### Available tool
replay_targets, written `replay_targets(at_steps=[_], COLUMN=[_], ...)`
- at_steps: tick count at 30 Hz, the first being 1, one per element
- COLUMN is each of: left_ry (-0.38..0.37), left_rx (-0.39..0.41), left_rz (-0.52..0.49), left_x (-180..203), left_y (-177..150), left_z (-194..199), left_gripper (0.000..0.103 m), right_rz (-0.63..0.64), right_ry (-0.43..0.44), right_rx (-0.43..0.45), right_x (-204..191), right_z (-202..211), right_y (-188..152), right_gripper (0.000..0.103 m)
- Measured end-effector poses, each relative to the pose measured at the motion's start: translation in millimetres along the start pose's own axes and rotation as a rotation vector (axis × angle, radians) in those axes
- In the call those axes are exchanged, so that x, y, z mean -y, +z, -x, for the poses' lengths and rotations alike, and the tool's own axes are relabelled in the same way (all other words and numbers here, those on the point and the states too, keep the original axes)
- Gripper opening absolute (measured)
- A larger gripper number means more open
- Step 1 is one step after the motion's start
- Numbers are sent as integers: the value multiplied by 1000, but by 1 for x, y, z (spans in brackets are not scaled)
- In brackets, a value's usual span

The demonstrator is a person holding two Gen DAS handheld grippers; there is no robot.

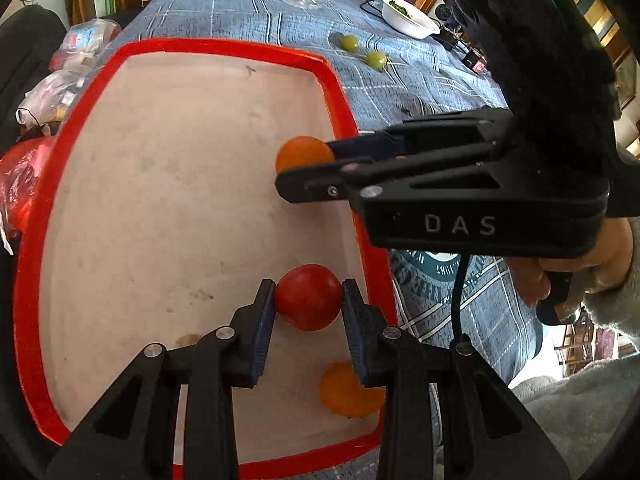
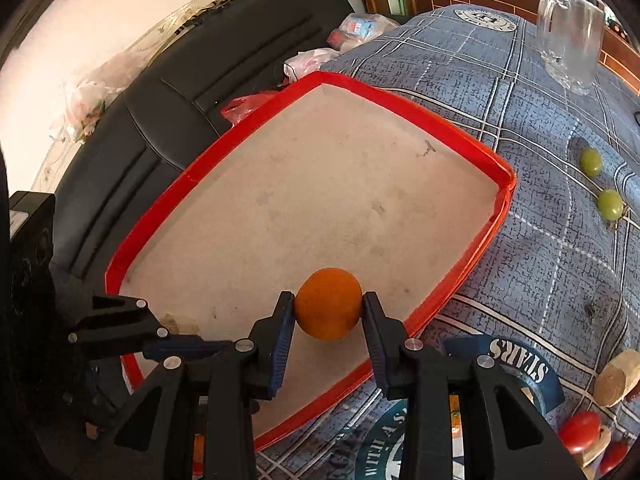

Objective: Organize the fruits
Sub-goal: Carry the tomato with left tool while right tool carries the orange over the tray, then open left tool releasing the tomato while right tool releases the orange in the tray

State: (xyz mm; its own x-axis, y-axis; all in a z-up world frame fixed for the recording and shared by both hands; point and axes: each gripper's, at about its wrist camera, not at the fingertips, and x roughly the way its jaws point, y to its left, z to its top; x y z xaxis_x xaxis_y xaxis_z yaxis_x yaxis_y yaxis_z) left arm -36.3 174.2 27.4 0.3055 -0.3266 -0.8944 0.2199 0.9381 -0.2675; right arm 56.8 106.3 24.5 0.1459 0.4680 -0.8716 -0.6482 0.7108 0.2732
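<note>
My left gripper (image 1: pixel 308 300) pinches red fruit (image 1: pixel 308 297), right gripper (image 2: pixel 329 312) pinches orange (image 2: pixel 329 304), both over tray (image 2: pixel 404 114) near its right edge. I lower slow, let go soft, no rolling.

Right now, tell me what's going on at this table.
A person is sorting fruit into a red-rimmed tray with two handheld grippers. The left gripper clamps a red fruit over the tray; the right gripper clamps an orange fruit over it. Another orange fruit lies inside. Two green grapes remain on the cloth.
</note>
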Motion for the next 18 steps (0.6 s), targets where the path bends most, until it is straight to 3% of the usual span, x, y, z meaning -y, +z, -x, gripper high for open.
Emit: replay_targets(at_steps=[15,16,18], left_ry=[-39,-39,-41], left_rx=[3,3,9], left_rz=[42,44,49], left_x=[-2,-2,-2], left_y=[-2,-2,-2], left_z=[0,0,2], left_gripper=[32,34,52], right_rz=[26,24,21], right_ry=[-8,-5,-2], right_rx=[-2,2,10], right_x=[-4,-4,-3], right_z=[-2,0,4], right_y=[-1,-2,-2], right_gripper=[36,37,41])
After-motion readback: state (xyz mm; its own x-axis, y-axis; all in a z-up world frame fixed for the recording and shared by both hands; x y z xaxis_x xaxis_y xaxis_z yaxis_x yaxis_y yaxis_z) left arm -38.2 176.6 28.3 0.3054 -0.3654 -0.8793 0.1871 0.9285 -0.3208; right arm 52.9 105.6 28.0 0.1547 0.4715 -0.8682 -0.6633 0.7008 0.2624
